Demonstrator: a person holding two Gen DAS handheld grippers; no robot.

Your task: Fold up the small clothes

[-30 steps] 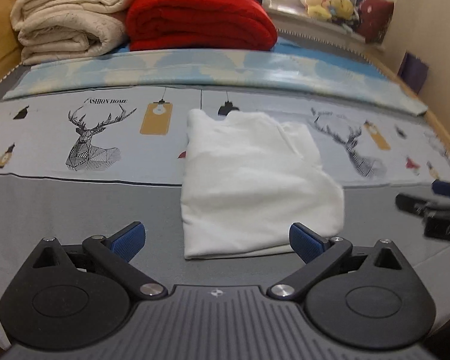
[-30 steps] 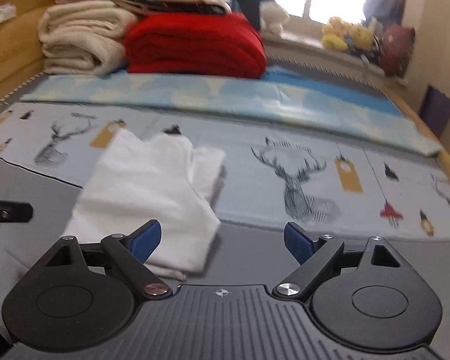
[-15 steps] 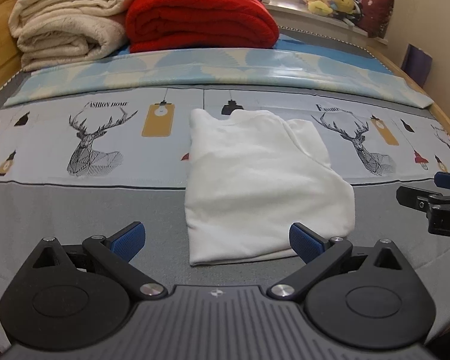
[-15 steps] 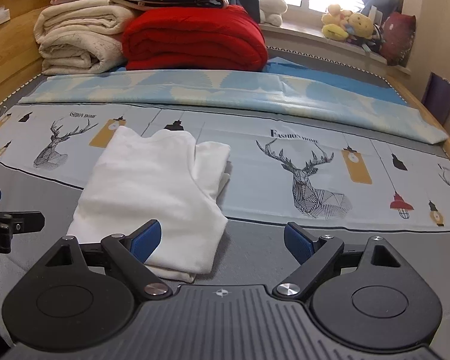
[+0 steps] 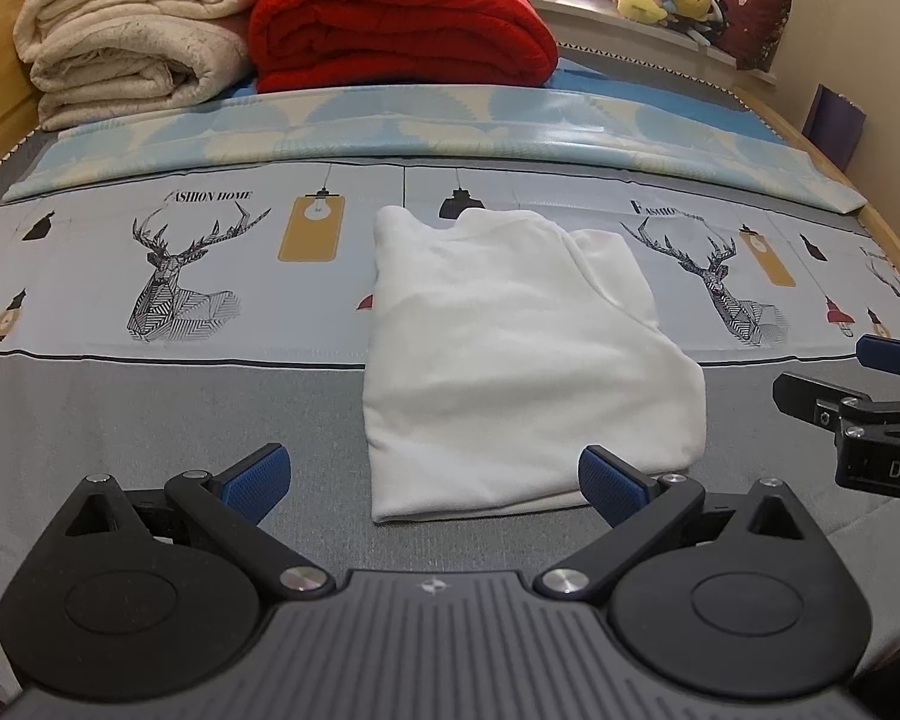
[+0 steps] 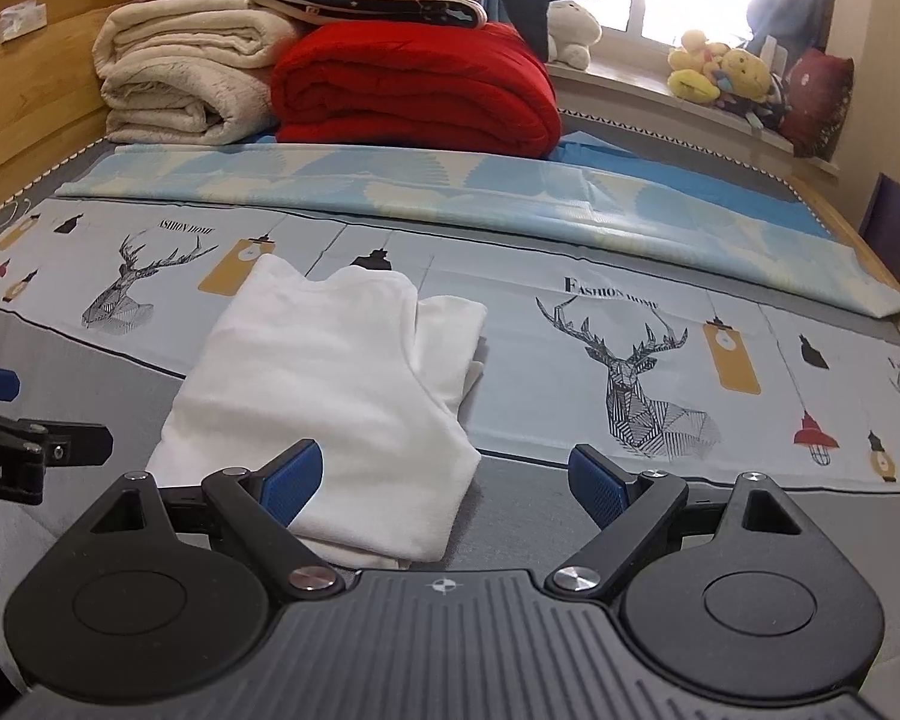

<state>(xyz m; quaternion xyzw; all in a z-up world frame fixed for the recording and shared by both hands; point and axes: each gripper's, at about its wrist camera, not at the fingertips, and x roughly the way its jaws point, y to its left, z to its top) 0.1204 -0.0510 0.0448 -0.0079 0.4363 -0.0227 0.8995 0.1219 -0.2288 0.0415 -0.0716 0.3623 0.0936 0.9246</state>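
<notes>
**Folded white shirt on the bed, both my grippers spread wide and empty**

The shirt [image 5: 510, 354] lies flat on the bed [image 5: 150, 420], folded into a rough rectangle. Its near half sits on the sheet's grey band and its far half on the deer-print strip. It is plain white, smooth on top with only faint creases. The near edge shows stacked layers, and a tucked sleeve layer pokes out along the shirt's right side at the far end.

My left gripper [image 5: 432, 477] hangs just short of the shirt's near edge, blue pads far apart, gripping nothing. My right gripper [image 6: 447, 480] sits toward the shirt's near right corner, its pads also wide apart and empty; the left pad overlaps the corner in view, contact unclear.

Beyond the shirt, a red blanket [image 5: 402, 24] and cream blankets [image 5: 132, 36] are stacked.
</notes>
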